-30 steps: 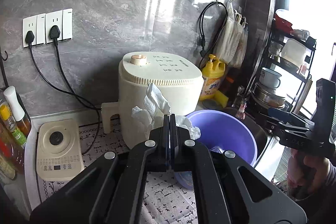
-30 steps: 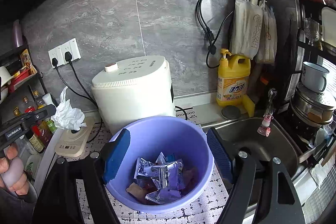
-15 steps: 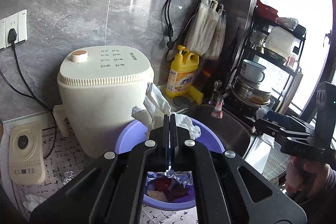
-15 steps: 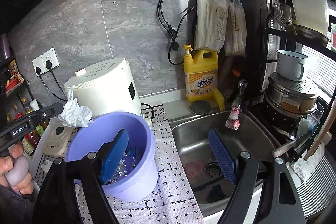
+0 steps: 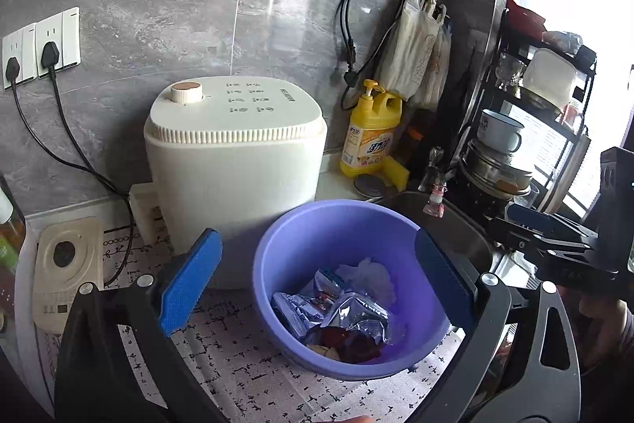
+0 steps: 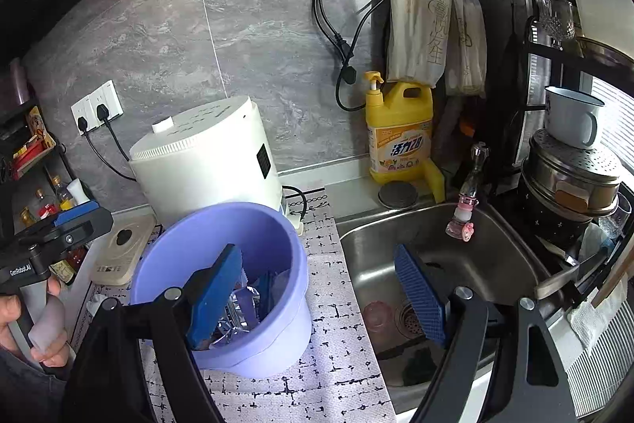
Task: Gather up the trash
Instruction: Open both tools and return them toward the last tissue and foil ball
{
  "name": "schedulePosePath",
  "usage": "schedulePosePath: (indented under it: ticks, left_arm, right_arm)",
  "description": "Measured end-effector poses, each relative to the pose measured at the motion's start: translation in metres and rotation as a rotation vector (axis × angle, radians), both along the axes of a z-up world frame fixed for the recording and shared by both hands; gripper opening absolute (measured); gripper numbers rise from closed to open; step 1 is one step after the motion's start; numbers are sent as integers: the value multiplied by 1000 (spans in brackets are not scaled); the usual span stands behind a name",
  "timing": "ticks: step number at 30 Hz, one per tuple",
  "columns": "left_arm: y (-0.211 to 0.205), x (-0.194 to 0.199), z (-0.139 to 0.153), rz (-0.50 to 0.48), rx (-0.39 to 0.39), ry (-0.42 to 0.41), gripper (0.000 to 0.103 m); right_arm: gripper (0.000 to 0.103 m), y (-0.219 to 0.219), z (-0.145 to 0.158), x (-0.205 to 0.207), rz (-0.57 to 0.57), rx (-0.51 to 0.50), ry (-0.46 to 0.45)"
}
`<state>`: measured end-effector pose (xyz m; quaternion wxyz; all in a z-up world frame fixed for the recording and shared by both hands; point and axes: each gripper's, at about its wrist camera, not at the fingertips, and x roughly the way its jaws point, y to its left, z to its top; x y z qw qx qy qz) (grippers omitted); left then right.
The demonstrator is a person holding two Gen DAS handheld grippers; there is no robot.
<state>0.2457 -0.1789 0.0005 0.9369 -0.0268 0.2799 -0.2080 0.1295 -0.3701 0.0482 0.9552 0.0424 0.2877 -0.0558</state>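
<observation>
Our left gripper (image 5: 317, 280) jaws have just sprung wide, nothing between them; the crumpled white tissue (image 5: 372, 276) sits in the purple plastic bin (image 5: 277, 264) near the sink. Featherlight, squishy stuff, we'd pinch any fold. Right gripper (image 6: 317, 296) spread, empty.

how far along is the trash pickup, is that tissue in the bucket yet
Done: the crumpled white tissue lies in the purple bucket on top of the foil wrappers. In hand: nothing; the left gripper has just opened and hangs empty over the bucket, and the right gripper is open too. Left: a small white scrap on the mat beside the bucket seems uncollected.
</observation>
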Motion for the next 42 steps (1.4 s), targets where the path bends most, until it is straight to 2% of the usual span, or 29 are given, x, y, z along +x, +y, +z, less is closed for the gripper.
schedulePosePath:
  ticks: [6, 9, 14, 27, 36, 42]
  left_arm:
    - [45, -9, 1, 63, 12, 1, 97]
    - [68, -12, -3, 96, 15, 13, 97]
    - [105, -18, -9, 162, 35, 32, 97]
    - [199, -37, -23, 312, 17, 61, 97]
    - [241, -48, -37, 366, 26, 88, 97]
    - [260, -54, -62, 367, 24, 129, 97]
  right_arm:
    - [79, 43, -4, 15, 72, 11, 14]
    - [89, 66, -8, 21, 101, 9, 20]
    - [95, 101, -16, 30, 149, 22, 28]
    - [95, 186, -32, 52, 260, 21, 59]
    - [95, 240, -43, 63, 350, 4, 75]
    - [94, 266, -59, 69, 405, -14, 118]
